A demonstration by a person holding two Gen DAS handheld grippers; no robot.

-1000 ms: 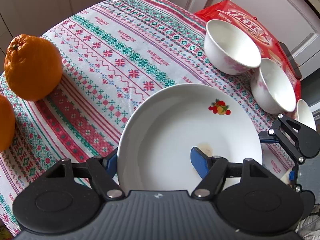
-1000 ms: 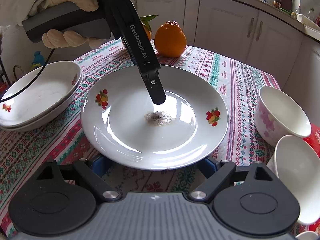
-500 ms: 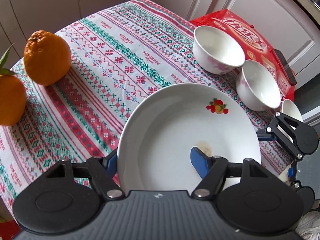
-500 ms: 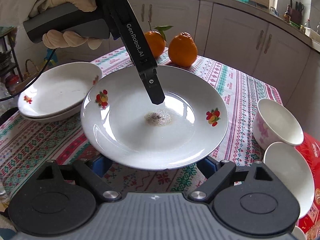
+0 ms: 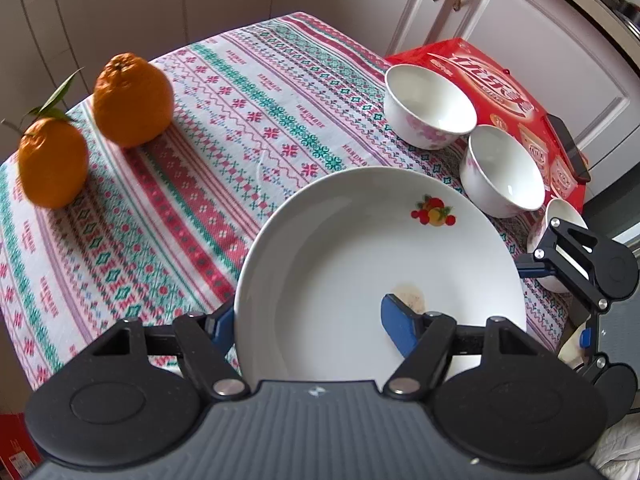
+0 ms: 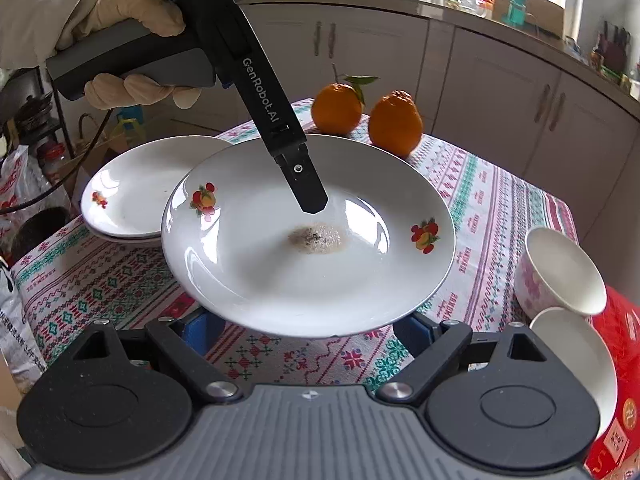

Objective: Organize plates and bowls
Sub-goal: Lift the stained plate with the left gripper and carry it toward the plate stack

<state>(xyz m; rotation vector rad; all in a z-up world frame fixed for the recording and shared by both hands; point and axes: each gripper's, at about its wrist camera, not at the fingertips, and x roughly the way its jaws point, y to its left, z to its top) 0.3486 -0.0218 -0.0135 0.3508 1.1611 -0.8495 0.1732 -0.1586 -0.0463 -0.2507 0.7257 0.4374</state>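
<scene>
A white plate (image 5: 360, 248) with fruit prints and a brown stain at its middle hangs tilted above the tablecloth. My left gripper (image 5: 310, 326) is shut on its rim, one blue finger inside the dish and the other behind the wall. In the right wrist view that plate (image 6: 260, 272) has the left gripper's black finger (image 6: 304, 188) coming down into it, held by a gloved hand (image 6: 132, 12). My right gripper (image 6: 306, 330) is open, its fingers tucked under the plate's near rim; I cannot tell if they touch it. A stack of plates (image 6: 136, 192) sits at the left.
Three floral bowls (image 5: 428, 108) (image 5: 502, 172) (image 5: 560, 216) stand by a red package (image 5: 500, 80) at the table's right edge, with a dark phone (image 5: 568, 148) on it. Two oranges (image 5: 132, 100) (image 5: 52, 160) lie at the far left. White cabinets (image 6: 500, 80) stand behind.
The plate has come up off the tablecloth in my left gripper and now overlaps the stacked plates in the right wrist view. Both grippers rose; the table looks smaller and farther.
</scene>
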